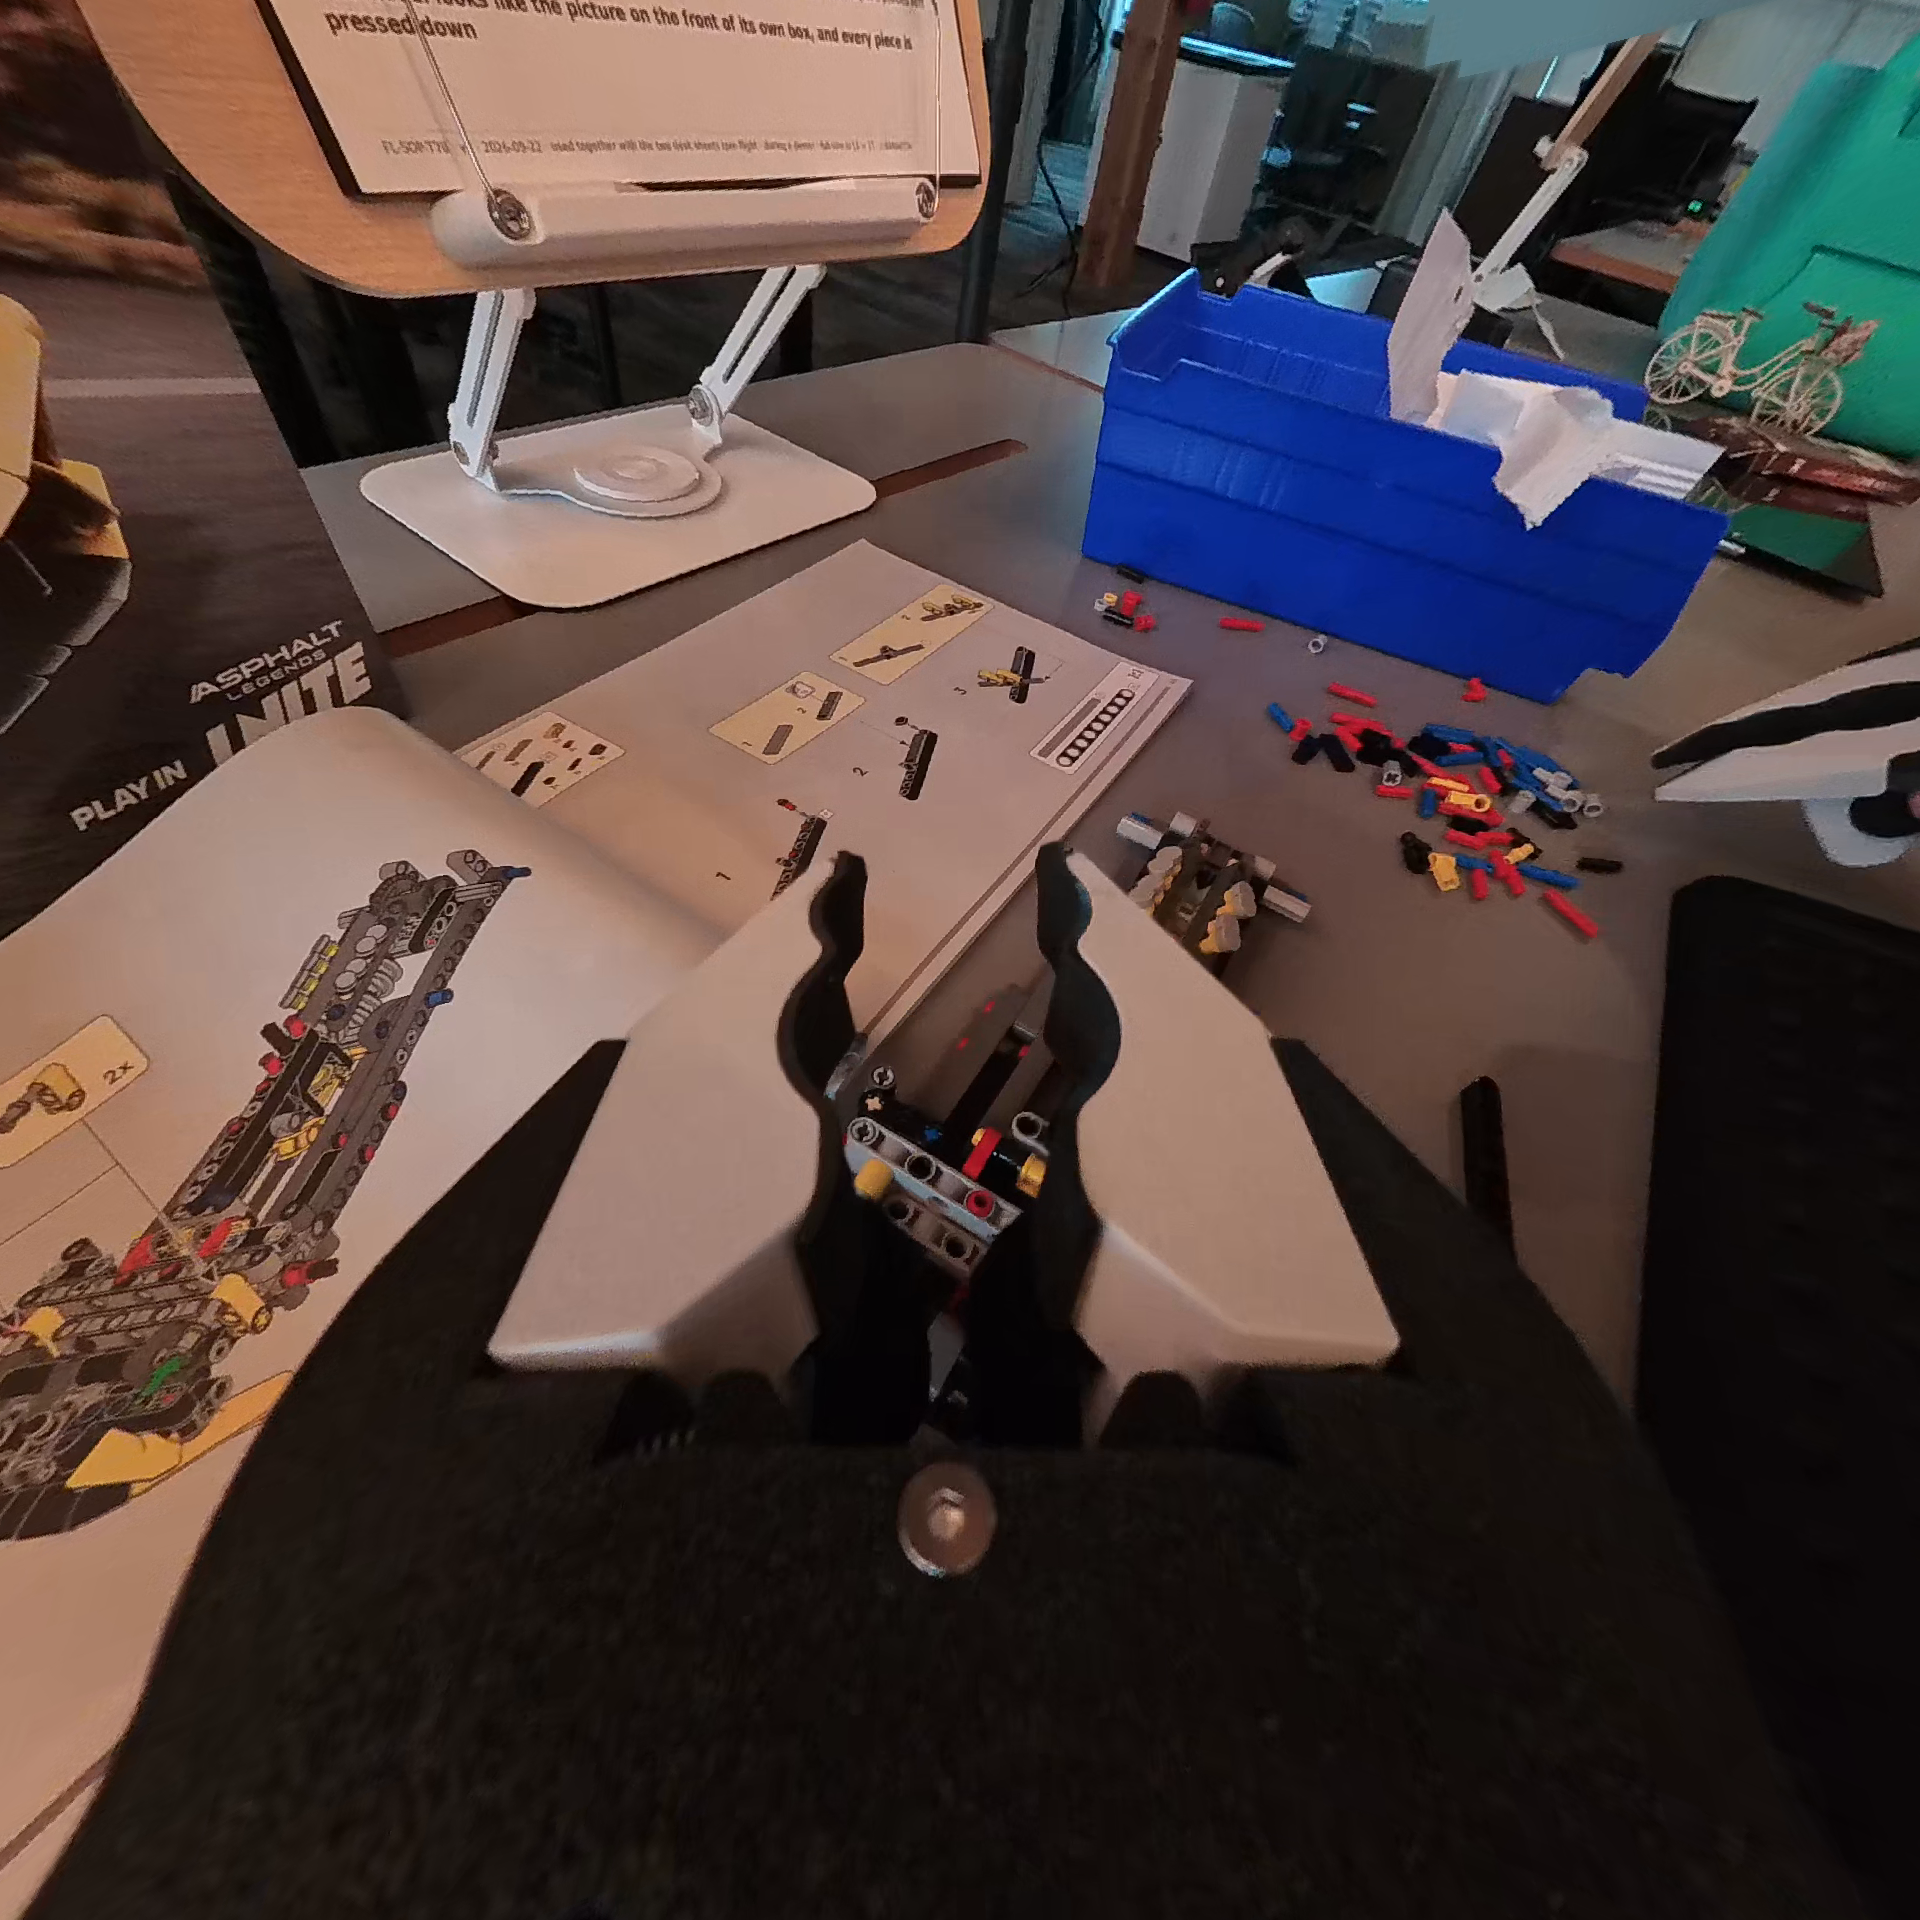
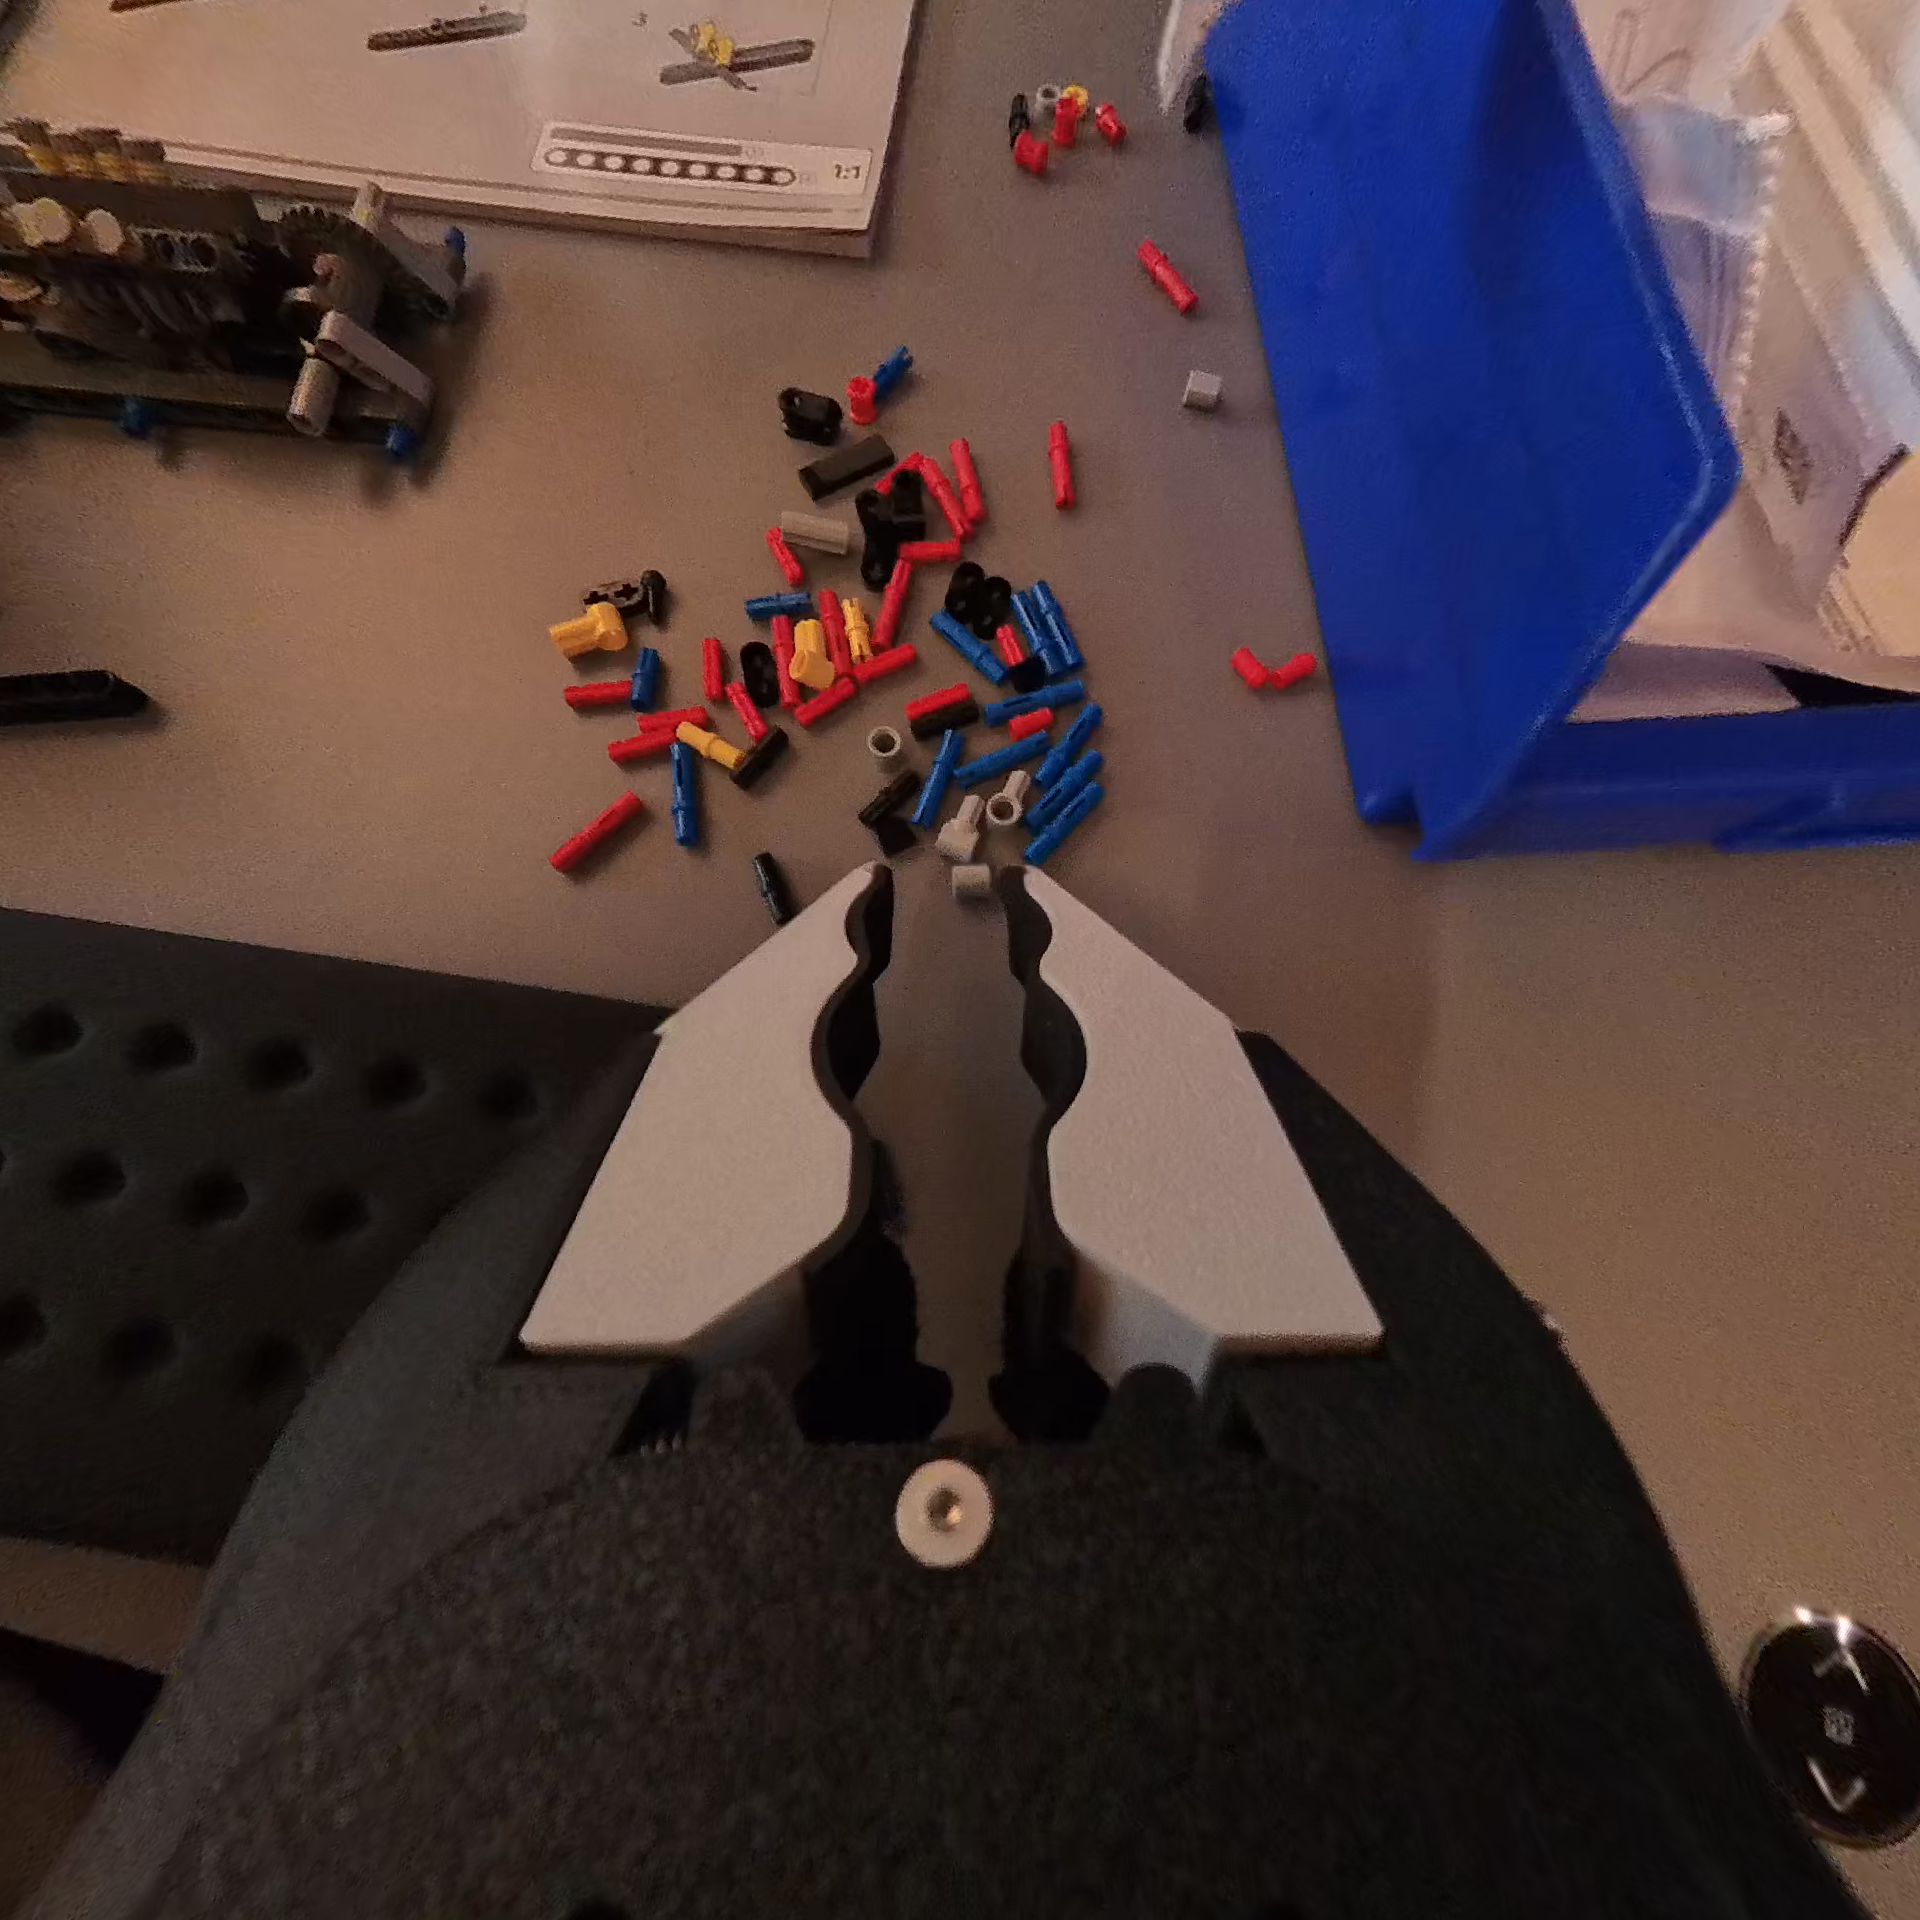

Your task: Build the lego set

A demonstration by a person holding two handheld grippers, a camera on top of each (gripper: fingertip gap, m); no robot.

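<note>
My left gripper (image 1: 951, 862) is shut on a partly built lego assembly (image 1: 935, 1164), a grey beam with black parts and red and yellow pins, held deep between the fingers above the table. My right gripper (image 2: 948, 875) is open and empty, low at the near edge of a pile of loose red, blue, black and yellow pins (image 2: 862, 644). A small grey bush (image 2: 971, 881) lies between its fingertips. A second, engine-like assembly (image 2: 208, 301) lies left of the pile and also shows in the left wrist view (image 1: 1210, 883). The pile (image 1: 1455, 790) and the right gripper (image 1: 1787, 748) show there too.
An open instruction booklet (image 1: 831, 727) lies on the grey table. A blue bin (image 2: 1475, 416) holding paper bags stands right of the pile. A white book stand (image 1: 623, 488) and the set's box (image 1: 156, 623) stand behind. A black perforated mat (image 2: 208, 1143) and a black beam (image 2: 62, 694) lie at left. Tip to tip, the grippers are about 35 cm apart.
</note>
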